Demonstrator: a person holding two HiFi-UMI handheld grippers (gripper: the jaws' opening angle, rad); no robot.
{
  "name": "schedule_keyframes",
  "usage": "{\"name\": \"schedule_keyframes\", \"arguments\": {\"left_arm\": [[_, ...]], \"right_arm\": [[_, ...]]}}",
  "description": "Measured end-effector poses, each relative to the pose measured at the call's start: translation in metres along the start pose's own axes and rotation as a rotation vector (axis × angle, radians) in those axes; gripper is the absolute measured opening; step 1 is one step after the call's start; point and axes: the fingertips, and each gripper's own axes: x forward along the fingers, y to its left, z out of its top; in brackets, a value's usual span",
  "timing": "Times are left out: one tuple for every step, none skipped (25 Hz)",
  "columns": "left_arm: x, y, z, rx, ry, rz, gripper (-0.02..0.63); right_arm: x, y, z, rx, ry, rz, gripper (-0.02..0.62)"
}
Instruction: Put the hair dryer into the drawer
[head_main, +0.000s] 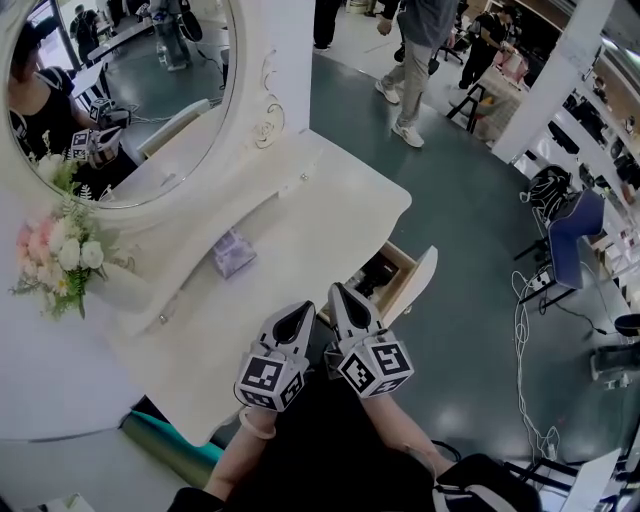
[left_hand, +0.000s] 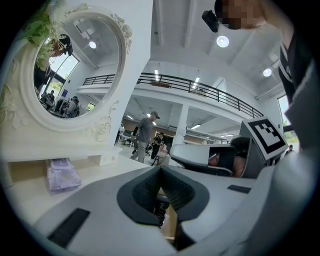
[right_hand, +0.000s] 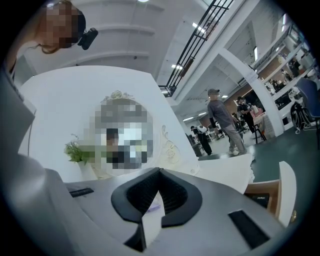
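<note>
The left gripper (head_main: 298, 316) and the right gripper (head_main: 342, 298) are both clenched on nothing. They are held side by side, about level, over the table (head_main: 300, 215) edge. One drawer (head_main: 418, 278) stands open just beyond them. One dark thing inside is probably the hair dryer (head_main: 380, 272). On the table are one mirror (head_main: 150, 90) and one purple packet (head_main: 233, 252).

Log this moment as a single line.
left claw: shut, empty | right claw: shut, empty | drawer: open, dark object inside
</note>
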Motion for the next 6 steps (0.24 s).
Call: {"name": "schedule_keyframes", "arguments": {"left_arm": [[0.0006,-0.0001,-0.0003,0.0,0.001,0.0,0.025],[0.001,-0.0001,-0.0007,-0.001,0.002,-0.001,0.025],[0.0014,0.0001,-0.0012,-0.002,0.003,-0.001,0.025],[0.0018,0.0003,-0.0016,-0.004,0.004,-0.001,0.025],[0.0021,0.0005,-0.002,-0.005,0.005,-0.001,0.025],[0.0024,0.0008,-0.0024,-0.007,0.007,0.0,0.023]], "right_arm": [[0.0,-0.001,-0.0003,-0.002,0.002,-0.002,0.015],[0.0002,-0.0017,-0.0006,-0.002,0.003,-0.003,0.016],[0.0006,-0.0023,-0.0008,-0.001,0.004,-0.004,0.015],[0.001,-0.0026,-0.001,0.0,0.005,-0.004,0.015],[0.0015,-0.0028,-0.0012,0.0,0.006,-0.004,0.015],[0.002,-0.0028,-0.0012,0.001,0.007,-0.003,0.017]]}}
